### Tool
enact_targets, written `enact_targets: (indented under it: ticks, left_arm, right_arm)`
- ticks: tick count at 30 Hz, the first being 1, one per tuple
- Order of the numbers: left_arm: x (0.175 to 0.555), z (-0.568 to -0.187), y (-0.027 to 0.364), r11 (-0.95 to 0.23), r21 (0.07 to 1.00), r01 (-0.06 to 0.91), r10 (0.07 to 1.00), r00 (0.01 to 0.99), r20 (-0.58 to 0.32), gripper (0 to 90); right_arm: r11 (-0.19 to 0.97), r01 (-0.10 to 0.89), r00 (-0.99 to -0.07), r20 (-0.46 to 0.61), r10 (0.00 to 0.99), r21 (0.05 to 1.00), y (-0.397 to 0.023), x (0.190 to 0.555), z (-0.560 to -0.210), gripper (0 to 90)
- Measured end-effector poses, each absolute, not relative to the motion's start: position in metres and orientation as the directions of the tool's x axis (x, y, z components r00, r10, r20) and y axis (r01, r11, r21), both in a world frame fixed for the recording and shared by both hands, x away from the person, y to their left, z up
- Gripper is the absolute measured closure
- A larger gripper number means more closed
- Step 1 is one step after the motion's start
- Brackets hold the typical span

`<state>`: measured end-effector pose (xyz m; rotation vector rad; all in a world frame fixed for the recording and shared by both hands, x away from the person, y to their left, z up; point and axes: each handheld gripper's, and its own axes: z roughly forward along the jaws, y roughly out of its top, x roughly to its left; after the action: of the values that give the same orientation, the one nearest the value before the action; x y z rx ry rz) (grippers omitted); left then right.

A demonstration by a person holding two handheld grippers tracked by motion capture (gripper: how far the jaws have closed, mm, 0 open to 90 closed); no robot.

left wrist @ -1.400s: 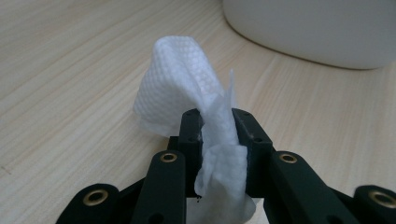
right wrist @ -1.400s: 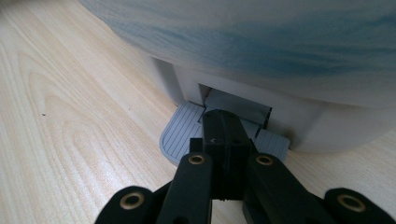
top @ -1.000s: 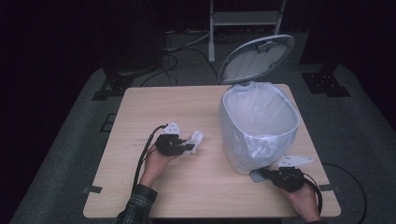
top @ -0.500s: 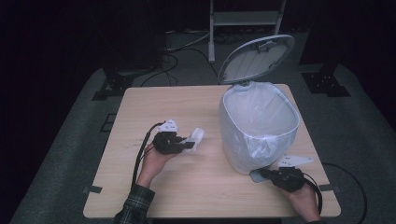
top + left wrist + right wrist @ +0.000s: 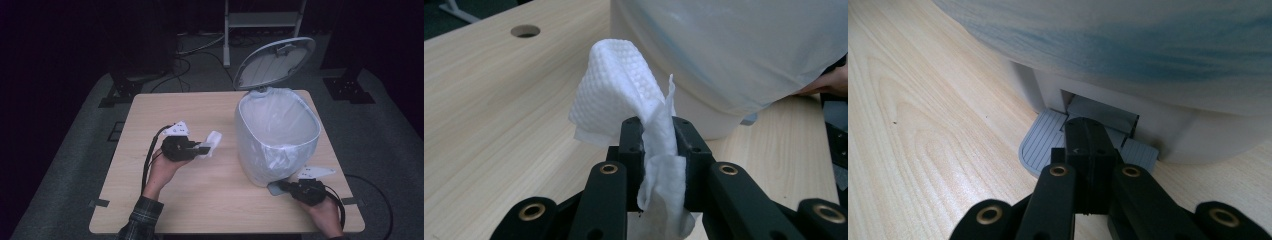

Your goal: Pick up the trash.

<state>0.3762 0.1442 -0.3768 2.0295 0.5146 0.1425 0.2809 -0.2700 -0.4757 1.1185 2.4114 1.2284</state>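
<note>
While the right hand-held gripper (image 5: pixel 286 186), closed, presses the pedal (image 5: pixel 1040 142), the left (image 5: pixel 202 148) clamps a tissue (image 5: pixel 619 95) beside the bin (image 5: pixel 277 135)

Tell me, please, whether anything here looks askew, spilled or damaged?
Nothing stands out. The bin stands upright with its lid raised, the liner sits neatly over the rim, and the only loose paper towel is clamped in the left tongs.

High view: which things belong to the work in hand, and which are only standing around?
In use: paper towel in left gripper; pedal bin, lid open; pedal under shut right gripper.

Standing around: metal rack, floor cables.
</note>
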Motion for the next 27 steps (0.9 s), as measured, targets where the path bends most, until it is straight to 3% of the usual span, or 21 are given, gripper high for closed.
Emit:
enact_targets:
  ticks: [27]
  left_arm:
    - [0.362, -0.316, 0.134, -0.346, 0.916, 0.204, 0.304, 0.948, -0.096, 76.5]
  right_arm:
    - [0.363, 0.534, -0.688, 0.143, 0.711, 0.764, -0.270, 0.281, -0.476, 90.0]
